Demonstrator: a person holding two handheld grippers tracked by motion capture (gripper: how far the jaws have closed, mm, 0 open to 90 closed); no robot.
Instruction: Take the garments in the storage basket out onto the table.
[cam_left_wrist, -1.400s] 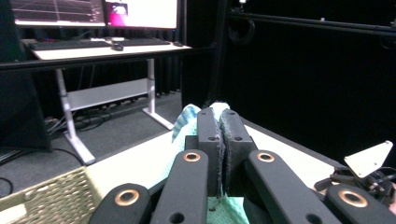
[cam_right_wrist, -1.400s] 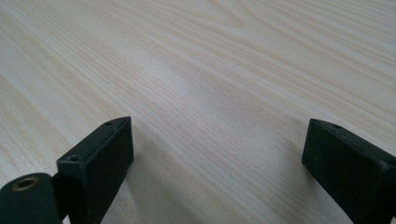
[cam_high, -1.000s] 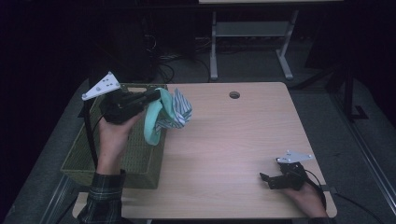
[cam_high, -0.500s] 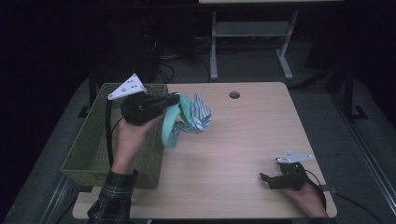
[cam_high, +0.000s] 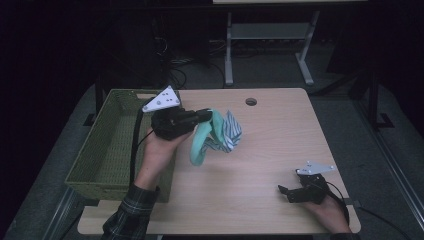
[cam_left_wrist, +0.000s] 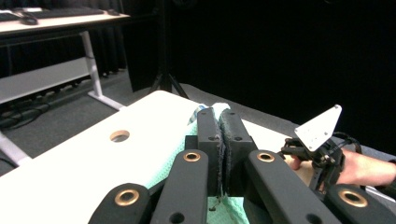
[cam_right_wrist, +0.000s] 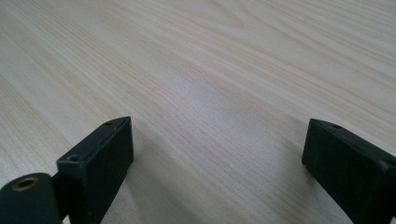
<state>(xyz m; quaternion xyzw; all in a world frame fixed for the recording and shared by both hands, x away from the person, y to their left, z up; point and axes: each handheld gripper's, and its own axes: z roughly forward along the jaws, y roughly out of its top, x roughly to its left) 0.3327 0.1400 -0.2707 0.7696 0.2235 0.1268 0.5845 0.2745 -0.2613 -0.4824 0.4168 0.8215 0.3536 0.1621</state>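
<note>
A teal and white striped cloth (cam_high: 220, 137) hangs above the left middle of the wooden table (cam_high: 285, 140), a little right of the green basket (cam_high: 112, 145). My left gripper (cam_high: 206, 117) is shut on the cloth's top edge. In the left gripper view the jaws (cam_left_wrist: 218, 117) press together with thin fabric pinched between them, and teal cloth (cam_left_wrist: 163, 173) drapes below. My right gripper (cam_high: 288, 192) rests low at the table's front right. Its jaws (cam_right_wrist: 217, 154) stand wide apart over bare wood with nothing between them.
The woven basket sits along the table's left side. A round cable hole (cam_high: 251, 101) lies near the far edge. Dark floor, desk legs and cables lie beyond the table. The right gripper (cam_left_wrist: 322, 140) and its hand also appear far off in the left gripper view.
My left gripper has carried the cloth rightward and slightly down, from over the basket's right rim to above the tabletop. The right gripper has stayed put.
</note>
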